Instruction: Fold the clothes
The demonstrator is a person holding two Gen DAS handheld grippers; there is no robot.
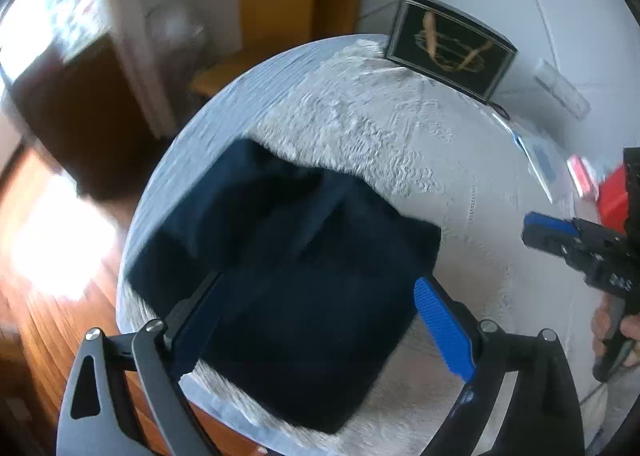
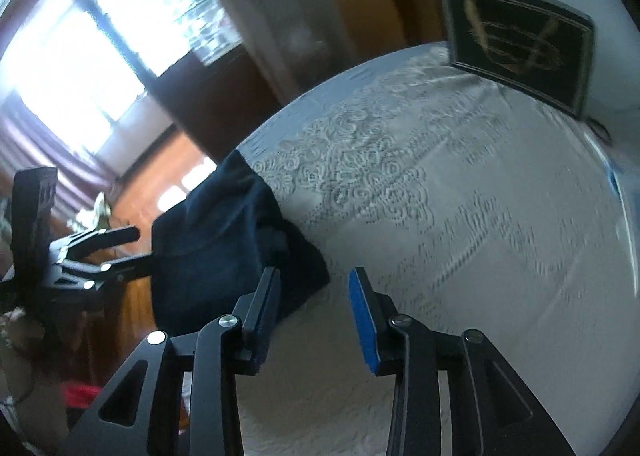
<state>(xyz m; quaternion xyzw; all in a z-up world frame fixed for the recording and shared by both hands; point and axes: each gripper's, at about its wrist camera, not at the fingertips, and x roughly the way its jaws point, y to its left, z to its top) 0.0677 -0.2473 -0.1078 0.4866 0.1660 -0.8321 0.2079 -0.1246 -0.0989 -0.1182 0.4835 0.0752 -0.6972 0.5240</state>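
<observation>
A dark navy garment (image 1: pixel 288 288) lies folded into a rough rectangle on a round table covered by a white lace cloth (image 1: pixel 400 144). My left gripper (image 1: pixel 320 280) is open wide just above it, one finger on each side of the fold, with nothing clamped. In the right wrist view the garment (image 2: pixel 224 244) sits at the table's left edge. My right gripper (image 2: pixel 314 280) is open over the bare cloth (image 2: pixel 460 216), its left finger close to the garment's near corner. The left gripper (image 2: pixel 124 252) shows at the garment's far side.
A black box with a gold design (image 1: pixel 448 52) stands at the table's back edge. Small packets and a red object (image 1: pixel 612 192) lie at the right rim. A hand (image 1: pixel 616 332) holds the right gripper (image 1: pixel 560 236). Wooden floor (image 1: pixel 52 296) lies beyond the left edge.
</observation>
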